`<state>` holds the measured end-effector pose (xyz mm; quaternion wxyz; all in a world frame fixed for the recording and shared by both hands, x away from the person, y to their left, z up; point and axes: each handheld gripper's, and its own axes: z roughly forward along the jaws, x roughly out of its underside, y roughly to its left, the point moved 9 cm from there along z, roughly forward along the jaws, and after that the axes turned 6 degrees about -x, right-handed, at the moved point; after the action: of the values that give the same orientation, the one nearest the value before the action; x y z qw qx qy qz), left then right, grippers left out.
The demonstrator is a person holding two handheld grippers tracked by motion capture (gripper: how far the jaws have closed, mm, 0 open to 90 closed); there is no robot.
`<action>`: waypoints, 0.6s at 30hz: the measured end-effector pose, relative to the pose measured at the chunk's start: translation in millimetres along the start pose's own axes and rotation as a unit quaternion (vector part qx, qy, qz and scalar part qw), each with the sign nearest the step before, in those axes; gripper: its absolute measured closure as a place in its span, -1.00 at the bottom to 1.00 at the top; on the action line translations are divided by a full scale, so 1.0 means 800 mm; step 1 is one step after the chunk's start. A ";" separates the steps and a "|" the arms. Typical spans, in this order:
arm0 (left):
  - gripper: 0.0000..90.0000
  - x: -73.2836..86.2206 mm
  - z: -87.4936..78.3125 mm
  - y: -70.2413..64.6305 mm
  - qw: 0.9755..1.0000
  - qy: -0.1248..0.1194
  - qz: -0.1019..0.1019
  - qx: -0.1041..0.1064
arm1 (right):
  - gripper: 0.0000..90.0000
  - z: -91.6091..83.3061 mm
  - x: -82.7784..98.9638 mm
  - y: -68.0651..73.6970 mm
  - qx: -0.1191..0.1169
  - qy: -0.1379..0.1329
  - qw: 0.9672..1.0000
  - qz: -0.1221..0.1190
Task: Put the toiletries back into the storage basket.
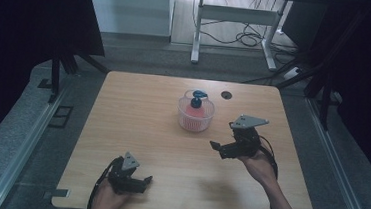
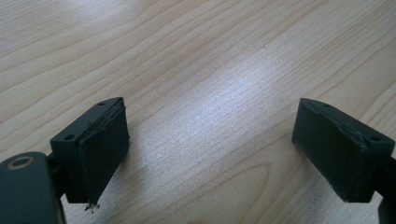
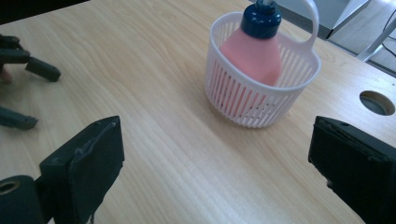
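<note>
A white slatted basket with a handle stands at the table's middle back. In it is a pink bottle with a blue cap. The right gripper view has the basket ahead and slightly right, the pink bottle upright inside. My right gripper hovers right of and nearer than the basket, open, nothing between its jaws. My left gripper rests near the front edge, open over bare wood. It also appears at the left edge of the right gripper view, left gripper.
The wooden table has a round cable hole behind the basket, also in the right gripper view as the hole. Beyond the table are a white desk frame and floor cables. Dark curtains flank both sides.
</note>
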<state>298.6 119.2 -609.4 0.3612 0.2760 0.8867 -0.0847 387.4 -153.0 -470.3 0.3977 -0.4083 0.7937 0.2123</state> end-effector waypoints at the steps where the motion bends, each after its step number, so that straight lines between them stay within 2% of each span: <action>1: -0.77 0.000 0.000 0.000 1.000 0.000 0.000 0.000 | -0.92 -0.002 0.002 0.002 -0.001 0.001 1.000 0.001; 10: -0.77 0.000 0.000 0.000 1.000 0.000 0.002 0.001 | -0.92 -0.012 0.023 0.011 -0.003 0.006 1.000 0.003; 18: -0.77 0.000 0.000 0.000 1.000 -0.001 0.001 0.001 | -0.92 -0.016 0.055 0.011 0.005 0.009 1.000 0.007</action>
<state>299.0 119.0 -609.4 0.3616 0.2766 0.8863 -0.0851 359.0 -178.0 -498.0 0.3914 -0.4024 0.8012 0.2073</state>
